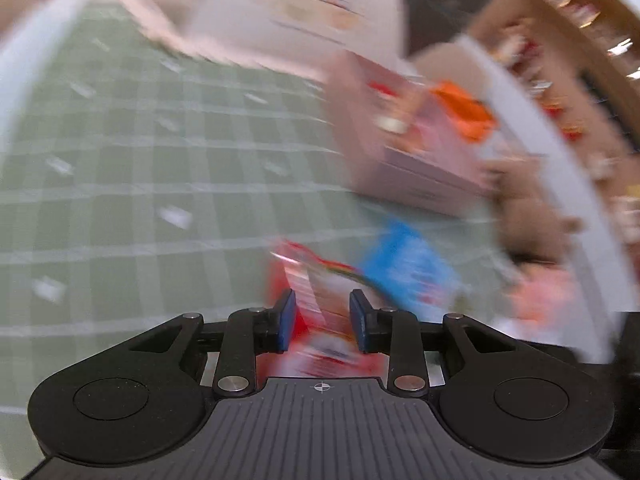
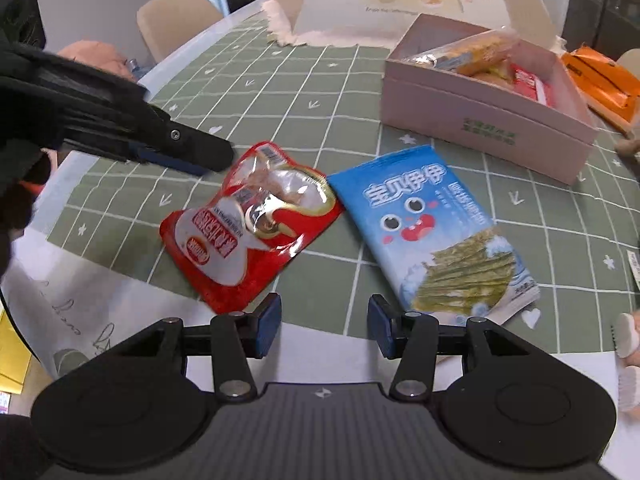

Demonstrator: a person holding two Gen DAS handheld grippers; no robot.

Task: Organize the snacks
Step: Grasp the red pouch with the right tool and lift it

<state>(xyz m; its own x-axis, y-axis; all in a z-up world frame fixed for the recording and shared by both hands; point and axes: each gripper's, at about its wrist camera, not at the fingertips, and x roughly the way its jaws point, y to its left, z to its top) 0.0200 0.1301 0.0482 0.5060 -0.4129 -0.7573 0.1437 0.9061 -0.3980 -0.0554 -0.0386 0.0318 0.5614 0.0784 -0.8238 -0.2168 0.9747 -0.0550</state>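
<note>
A red snack packet [image 2: 256, 224] lies flat on the green checked tablecloth, with a blue seaweed packet [image 2: 432, 228] beside it on the right. A pink open box [image 2: 484, 108] holding several snacks stands behind them. My left gripper [image 2: 208, 156] reaches in from the left, its tip at the red packet's top corner. In the blurred left wrist view the red packet [image 1: 320, 320] lies between the open fingers of the left gripper [image 1: 322, 318], the blue packet [image 1: 408, 268] to its right. My right gripper [image 2: 324, 326] is open and empty, above the table's near edge.
A white folding food cover [image 2: 400, 0] with a cartoon print stands at the back. An orange packet [image 2: 600, 76] lies right of the pink box. A beige chair [image 2: 176, 20] stands beyond the table's left edge. The pink box [image 1: 416, 152] is blurred in the left wrist view.
</note>
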